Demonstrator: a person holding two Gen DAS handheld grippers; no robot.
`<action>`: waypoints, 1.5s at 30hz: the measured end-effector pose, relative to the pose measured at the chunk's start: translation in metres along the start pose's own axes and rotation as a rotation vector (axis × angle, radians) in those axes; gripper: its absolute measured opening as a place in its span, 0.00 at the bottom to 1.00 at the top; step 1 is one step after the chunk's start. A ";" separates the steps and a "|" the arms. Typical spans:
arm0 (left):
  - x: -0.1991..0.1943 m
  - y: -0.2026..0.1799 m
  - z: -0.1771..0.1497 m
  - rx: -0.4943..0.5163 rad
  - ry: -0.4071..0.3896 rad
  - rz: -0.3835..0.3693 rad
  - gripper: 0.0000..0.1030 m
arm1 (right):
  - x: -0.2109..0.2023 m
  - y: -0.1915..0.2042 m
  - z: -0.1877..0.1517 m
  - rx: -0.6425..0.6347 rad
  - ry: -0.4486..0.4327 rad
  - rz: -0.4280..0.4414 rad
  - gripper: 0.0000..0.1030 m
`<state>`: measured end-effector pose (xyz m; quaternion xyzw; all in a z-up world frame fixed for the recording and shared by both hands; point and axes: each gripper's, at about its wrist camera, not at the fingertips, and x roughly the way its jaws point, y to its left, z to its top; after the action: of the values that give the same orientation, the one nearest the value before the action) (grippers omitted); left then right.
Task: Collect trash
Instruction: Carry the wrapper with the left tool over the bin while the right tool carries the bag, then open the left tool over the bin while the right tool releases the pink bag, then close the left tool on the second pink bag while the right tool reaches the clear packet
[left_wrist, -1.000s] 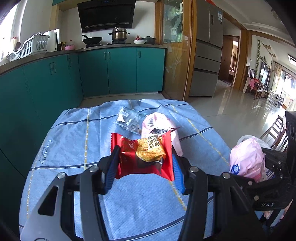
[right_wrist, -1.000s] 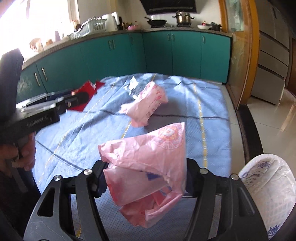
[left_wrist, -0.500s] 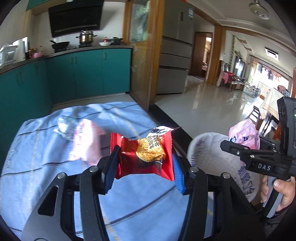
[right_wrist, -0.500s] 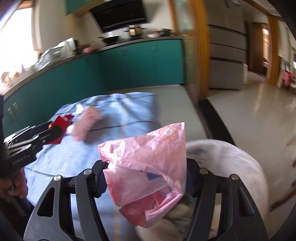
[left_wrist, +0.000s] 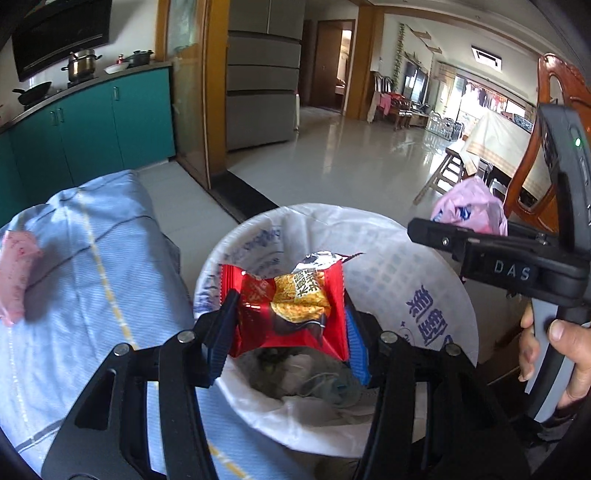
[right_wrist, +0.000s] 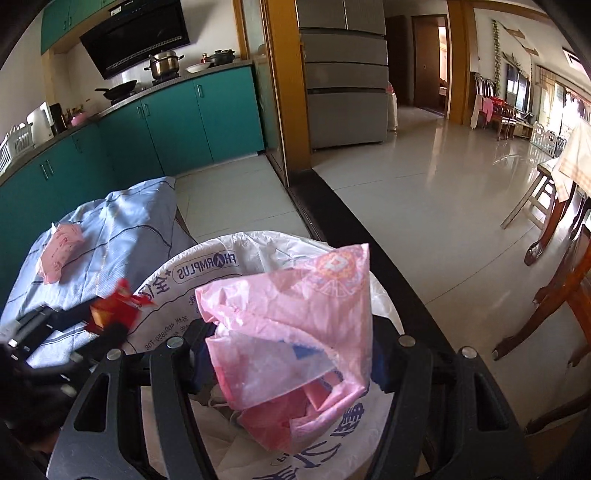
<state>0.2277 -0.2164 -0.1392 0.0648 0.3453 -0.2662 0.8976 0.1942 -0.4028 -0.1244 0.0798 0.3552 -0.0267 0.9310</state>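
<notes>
My left gripper (left_wrist: 288, 325) is shut on a red snack wrapper (left_wrist: 291, 306) and holds it over the open mouth of a trash bin lined with a white printed bag (left_wrist: 424, 295). My right gripper (right_wrist: 288, 350) is shut on a crumpled pink plastic bag (right_wrist: 295, 332) and holds it over the same bin (right_wrist: 192, 273). The right gripper with its pink bag (left_wrist: 469, 206) shows at the right of the left wrist view. The red wrapper (right_wrist: 114, 306) shows at the left of the right wrist view. Trash lies at the bin's bottom.
A table with a blue striped cloth (left_wrist: 92, 288) stands left of the bin, with a pink packet (left_wrist: 14, 273) on it, also in the right wrist view (right_wrist: 59, 251). Teal kitchen cabinets (right_wrist: 177, 122) stand behind. A wooden chair (left_wrist: 546, 147) and dining table (right_wrist: 569, 166) stand to the right.
Both grippers swung right from over the table to over the bin, each keeping its hold. The table and the pink packet slid to the left of both views.
</notes>
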 end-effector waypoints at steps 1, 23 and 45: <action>0.003 -0.003 0.000 0.001 0.005 -0.003 0.52 | -0.001 -0.002 0.000 0.004 -0.001 0.002 0.62; 0.019 -0.023 -0.008 0.062 0.013 0.049 0.64 | -0.003 0.004 -0.004 -0.029 0.006 0.000 0.64; -0.036 0.075 0.008 -0.114 -0.040 0.325 0.75 | -0.006 0.070 0.029 -0.049 -0.076 0.114 0.83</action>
<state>0.2496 -0.1393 -0.1143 0.0633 0.3271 -0.0986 0.9377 0.2165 -0.3387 -0.0896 0.0760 0.3153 0.0321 0.9454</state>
